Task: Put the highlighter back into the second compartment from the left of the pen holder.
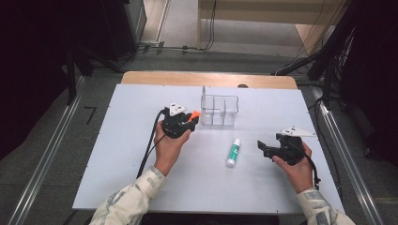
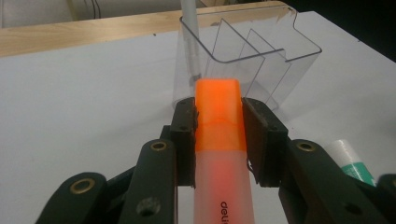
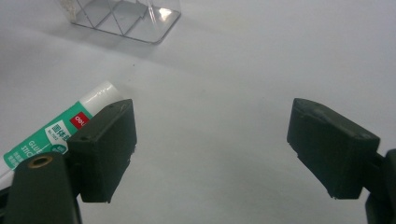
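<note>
left gripper view shows the left gripper (image 2: 218, 135) with its jaws clamped on an orange highlighter (image 2: 219, 140) marked "deli", held just before the clear organizer (image 2: 261, 56) on the table (image 2: 70, 107). the right gripper (image 3: 210, 144) has its jaws wide apart, holding nothing, beside a green-and-white glue stick (image 3: 56, 130) with a red "deli" logo.

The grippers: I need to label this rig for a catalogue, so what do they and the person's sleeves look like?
Both the left gripper and the right gripper are black, with two blocky jaws on linkage arms with brass-coloured pivots. Each carries a grey three-cornered plate on top and trails a black cable. The sleeves are pale with a grey mottled pattern.
</note>
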A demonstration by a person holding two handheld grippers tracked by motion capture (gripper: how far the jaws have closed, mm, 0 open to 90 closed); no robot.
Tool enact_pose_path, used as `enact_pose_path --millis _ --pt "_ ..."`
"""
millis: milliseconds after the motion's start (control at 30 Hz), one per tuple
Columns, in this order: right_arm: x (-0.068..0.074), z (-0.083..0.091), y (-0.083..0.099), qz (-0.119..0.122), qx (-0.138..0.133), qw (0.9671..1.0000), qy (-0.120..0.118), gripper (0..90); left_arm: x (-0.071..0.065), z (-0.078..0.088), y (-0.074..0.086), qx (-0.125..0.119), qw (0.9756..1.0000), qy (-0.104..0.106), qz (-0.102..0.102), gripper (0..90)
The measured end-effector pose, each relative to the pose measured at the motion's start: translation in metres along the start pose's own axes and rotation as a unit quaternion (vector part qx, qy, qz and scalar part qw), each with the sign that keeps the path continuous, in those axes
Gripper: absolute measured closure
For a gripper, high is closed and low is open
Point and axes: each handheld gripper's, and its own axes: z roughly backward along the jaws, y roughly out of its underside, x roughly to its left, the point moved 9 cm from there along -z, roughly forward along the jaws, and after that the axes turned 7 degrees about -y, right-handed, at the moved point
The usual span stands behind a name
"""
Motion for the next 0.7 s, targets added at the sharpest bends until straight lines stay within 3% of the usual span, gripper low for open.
enact_pose_path --millis 700 --pt "0.0 0.0 0.001 -0.003 0.004 1.0 0.001 14.2 -0.017 -0.014 -0.026 -0.005 0.9999 0.005 -0.01 68.0"
